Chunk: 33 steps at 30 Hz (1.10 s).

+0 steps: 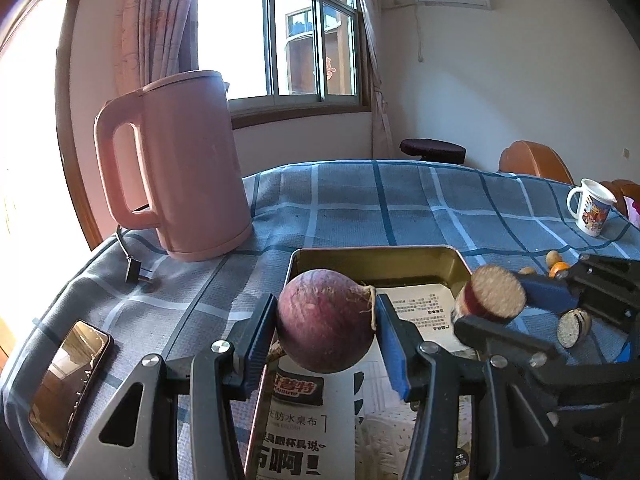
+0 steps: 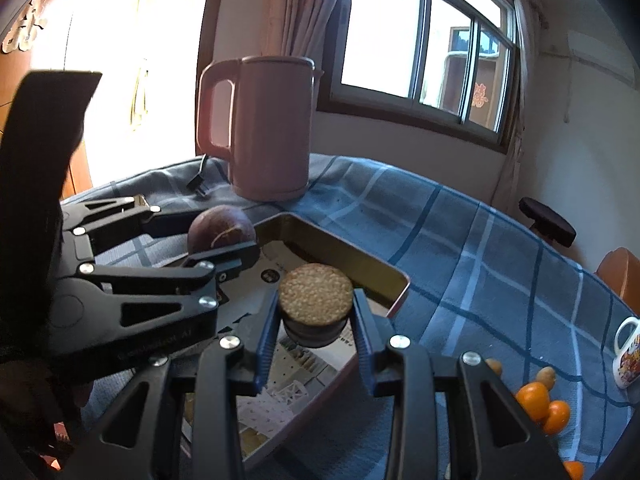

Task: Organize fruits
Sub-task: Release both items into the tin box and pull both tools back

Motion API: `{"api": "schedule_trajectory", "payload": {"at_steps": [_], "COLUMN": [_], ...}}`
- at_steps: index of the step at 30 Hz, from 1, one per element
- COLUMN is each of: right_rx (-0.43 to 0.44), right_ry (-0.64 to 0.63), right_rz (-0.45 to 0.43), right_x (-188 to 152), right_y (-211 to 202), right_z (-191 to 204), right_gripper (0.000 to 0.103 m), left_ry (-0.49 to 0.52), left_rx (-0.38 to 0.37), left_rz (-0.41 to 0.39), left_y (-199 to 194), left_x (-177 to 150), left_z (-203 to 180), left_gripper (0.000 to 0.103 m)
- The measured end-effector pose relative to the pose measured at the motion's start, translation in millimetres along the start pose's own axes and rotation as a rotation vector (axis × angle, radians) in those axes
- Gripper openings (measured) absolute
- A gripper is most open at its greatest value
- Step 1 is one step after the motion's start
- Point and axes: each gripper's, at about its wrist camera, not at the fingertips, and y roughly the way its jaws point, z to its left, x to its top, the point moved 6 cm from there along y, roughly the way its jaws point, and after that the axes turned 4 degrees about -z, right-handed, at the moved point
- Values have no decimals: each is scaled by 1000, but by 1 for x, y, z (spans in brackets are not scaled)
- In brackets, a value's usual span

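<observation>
Left wrist view: whole purple fruit (image 1: 326, 322) pinched in left gripper (image 1: 326, 330) above the metal tray (image 1: 380, 258). Right gripper (image 2: 316, 320) clamps a cut fruit half (image 2: 316, 294) over the same tray; tangerines (image 2: 542, 402) lie on the checked tablecloth (image 2: 460, 248).

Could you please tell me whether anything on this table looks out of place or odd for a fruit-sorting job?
Yes: a phone lies near the table's edge, and the pink kettle's unplugged cord trails loose on the cloth. A cut fruit half lies apart on the tablecloth, outside the tray.
</observation>
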Motion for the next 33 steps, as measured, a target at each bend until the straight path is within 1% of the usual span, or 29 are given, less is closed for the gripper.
{"api": "schedule_trajectory", "payload": {"at_steps": [9,12,13,15,16,17,18,20,23,25,27,30,31,33], "right_rx": [7,9,12,8,3,-1,-1,-8,-64,-86,-122,-236,-290,-351], "right_ry": [-4,5,6,5,8,13,25,29,22,42,55,73,92,131], "right_rz": [70,65,65,56,43,32,20,11,-17,-35,-51,-57,-52,-43], "right_x": [-13,-12,-12,-11,-10,-9,-8,-8,-10,-14,-20,-34,-42,-54], "right_y": [17,16,16,15,12,9,5,-1,-23,-40,-58,-86,-98,-112], "right_z": [6,5,6,6,6,5,4,2,-8,-17,-31,-59,-73,-95], "right_gripper": [38,39,43,71,75,76,76,76,76,78,83,85,85,86], "left_ry": [8,7,9,16,17,15,8,-11,-35,-29,-11,7,20,38], "left_rx": [-21,-13,-18,-22,-11,-6,-8,-9,-26,-51,-88,-158,-185,-235], "left_rz": [22,15,9,-15,-30,-45,-63,-94,-137,-151,-156,-136,-119,-85], "left_y": [7,6,5,-2,-6,-10,-15,-25,-40,-46,-51,-52,-50,-46], "left_x": [-1,0,1,4,6,9,12,18,26,28,28,25,23,17], "left_z": [-2,-2,-3,-6,-6,-6,-6,-5,-11,-23,-41,-72,-86,-107], "left_gripper": [51,51,52,55,57,64,67,68,71,72,73,73,73,73]}}
